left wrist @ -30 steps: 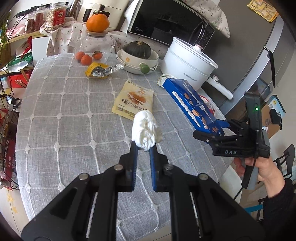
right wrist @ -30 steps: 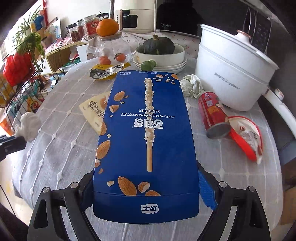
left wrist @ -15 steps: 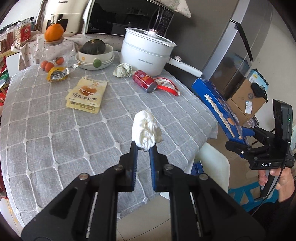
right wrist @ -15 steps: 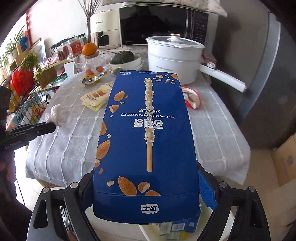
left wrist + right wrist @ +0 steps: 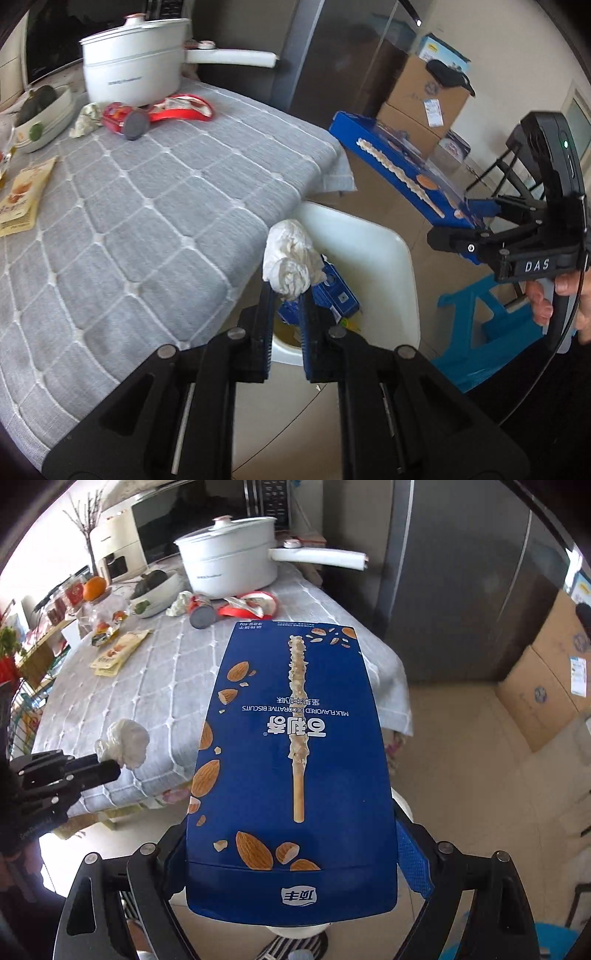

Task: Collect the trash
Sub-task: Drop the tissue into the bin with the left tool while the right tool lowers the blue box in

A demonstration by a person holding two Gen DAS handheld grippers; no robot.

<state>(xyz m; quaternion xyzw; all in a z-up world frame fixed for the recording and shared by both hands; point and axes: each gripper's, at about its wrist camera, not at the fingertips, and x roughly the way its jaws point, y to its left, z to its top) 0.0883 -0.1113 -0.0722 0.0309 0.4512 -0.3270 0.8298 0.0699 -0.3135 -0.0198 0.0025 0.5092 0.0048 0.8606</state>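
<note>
My left gripper (image 5: pixel 286 295) is shut on a crumpled white tissue (image 5: pixel 290 264), held off the table's corner above a white trash bin (image 5: pixel 373 266) that holds blue packaging. My right gripper (image 5: pixel 291 849) is shut on a flat blue biscuit box (image 5: pixel 291 760), held in the air to the right of the table; the box also shows in the left wrist view (image 5: pixel 402 173). The bin is mostly hidden under the box in the right wrist view. The tissue also shows in the right wrist view (image 5: pixel 123 742).
On the grey tablecloth (image 5: pixel 147 206) lie a red can (image 5: pixel 123 120), a red wrapper (image 5: pixel 184 110), a crumpled paper (image 5: pixel 85 120) and a yellow packet (image 5: pixel 22 195). A white pot (image 5: pixel 133 79) stands behind. Cardboard boxes (image 5: pixel 421 99) and a blue stool (image 5: pixel 491 325) stand on the floor.
Both grippers have swung right, away from the table. The tissue now hangs over the white bin, and the biscuit box has moved past the table edge over the floor.
</note>
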